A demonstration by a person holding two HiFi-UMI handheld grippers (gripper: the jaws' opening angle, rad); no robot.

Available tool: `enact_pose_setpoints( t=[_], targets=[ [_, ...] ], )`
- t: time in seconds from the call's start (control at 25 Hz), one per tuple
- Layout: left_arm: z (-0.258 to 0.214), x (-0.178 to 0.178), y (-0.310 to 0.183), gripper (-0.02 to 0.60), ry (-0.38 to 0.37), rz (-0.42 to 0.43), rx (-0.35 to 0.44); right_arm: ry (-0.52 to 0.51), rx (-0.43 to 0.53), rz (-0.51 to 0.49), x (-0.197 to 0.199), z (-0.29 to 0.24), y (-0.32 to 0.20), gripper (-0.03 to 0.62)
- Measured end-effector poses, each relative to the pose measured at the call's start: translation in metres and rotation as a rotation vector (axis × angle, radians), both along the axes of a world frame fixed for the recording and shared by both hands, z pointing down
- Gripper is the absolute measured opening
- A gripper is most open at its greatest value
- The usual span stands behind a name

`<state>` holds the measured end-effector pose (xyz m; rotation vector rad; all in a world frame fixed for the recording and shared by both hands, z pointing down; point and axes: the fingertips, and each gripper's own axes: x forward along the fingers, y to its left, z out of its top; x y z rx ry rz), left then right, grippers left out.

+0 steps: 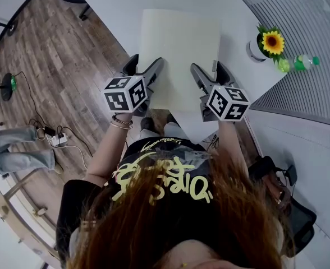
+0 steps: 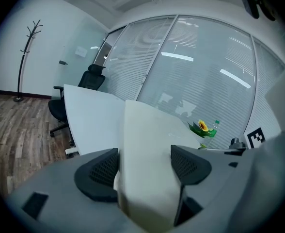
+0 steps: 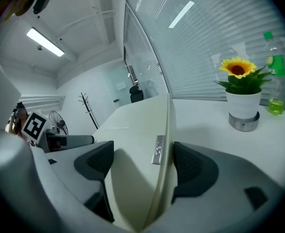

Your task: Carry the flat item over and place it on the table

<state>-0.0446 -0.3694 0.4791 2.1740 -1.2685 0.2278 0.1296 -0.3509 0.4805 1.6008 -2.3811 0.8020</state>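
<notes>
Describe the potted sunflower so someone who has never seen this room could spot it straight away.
Find the big white table and follow it to the corner beside the wall of blinds. There the potted sunflower stands next to a clear bottle with a green cap. Its single yellow bloom, above a white pot on a metal base, sets it apart from the bottle.

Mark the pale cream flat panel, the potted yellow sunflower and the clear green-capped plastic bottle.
pale cream flat panel [image 1: 179, 49], head view, middle of its top face.
potted yellow sunflower [image 3: 237, 68], right gripper view, flower's centre.
clear green-capped plastic bottle [image 3: 276, 64], right gripper view, green label.
</notes>
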Motion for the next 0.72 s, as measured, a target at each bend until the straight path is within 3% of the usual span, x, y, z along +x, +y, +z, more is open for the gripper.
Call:
enact_pose_setpoints(
  t=[0.72],
  targets=[
    [0.020,-0.001,-0.004,0.341,-0.018,-0.008,-0.107,-0.002,-0.121,-0.021,-0.003,0.020,-0.006,0.373]
  ],
)
